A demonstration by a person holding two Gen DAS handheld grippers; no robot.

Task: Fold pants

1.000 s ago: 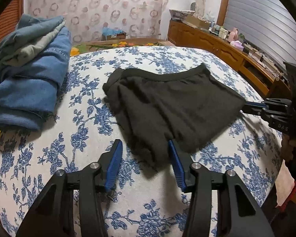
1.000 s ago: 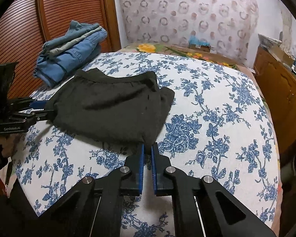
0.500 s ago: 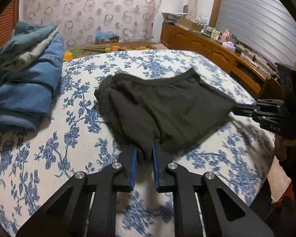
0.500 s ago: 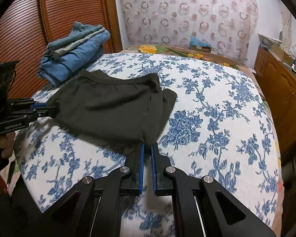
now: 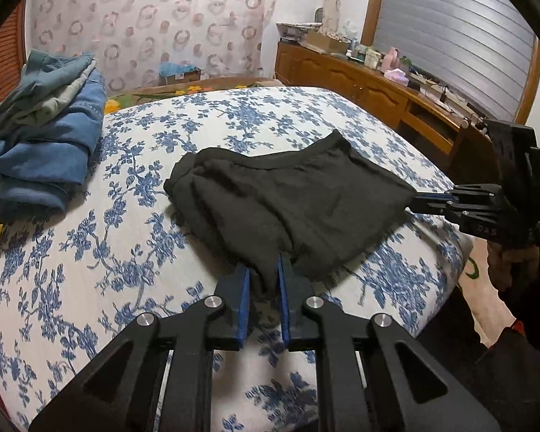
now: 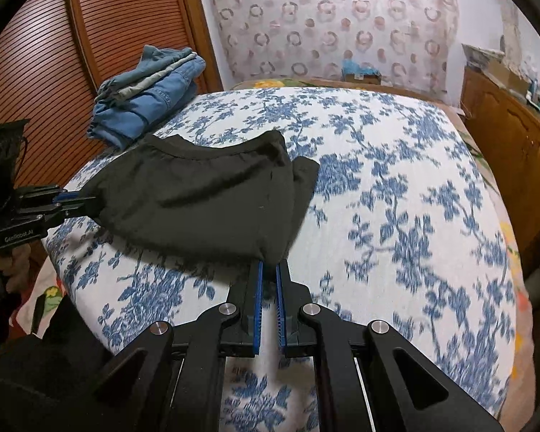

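Pants (image 5: 288,198) lie partly folded on the bed (image 5: 126,216) — left claw (image 5: 263,280) and right claw (image 6: 268,277) each pinch a near corner; the fold toward twelve o'clock seems left.

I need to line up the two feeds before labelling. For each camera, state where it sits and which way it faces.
Left wrist: sits on the left claw, looking forward and down over the bed; its claw pinches the black pants, the right claw enters from the right.
Right wrist: sits on the right claw, facing forward and down; it grips another corner, the left claw at left.
Shared: pants, bed, folded jeans pile, each other's claw.
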